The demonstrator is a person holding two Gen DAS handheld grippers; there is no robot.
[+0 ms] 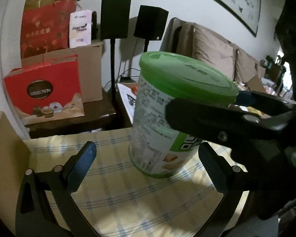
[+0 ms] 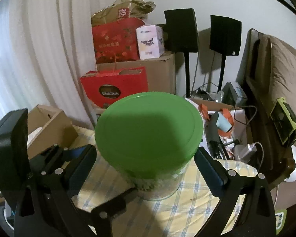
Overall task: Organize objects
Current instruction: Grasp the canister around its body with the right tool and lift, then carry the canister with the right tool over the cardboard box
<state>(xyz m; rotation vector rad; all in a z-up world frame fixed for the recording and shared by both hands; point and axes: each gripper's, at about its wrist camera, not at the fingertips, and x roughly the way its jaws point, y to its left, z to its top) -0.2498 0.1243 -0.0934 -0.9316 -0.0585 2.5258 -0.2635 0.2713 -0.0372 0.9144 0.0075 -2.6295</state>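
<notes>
Two tools, left tool (image 1: 147, 163), right tool (image 2: 146, 161), one green-lidded can (image 1: 163, 122)

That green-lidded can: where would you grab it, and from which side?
Grip the can on its round wall just under the lid, coming level from the side. It stands upright on the tablecloth, and the lid overhangs like a lip that could stop a slip. The right gripper already straddles it there, fingers apart.
</notes>
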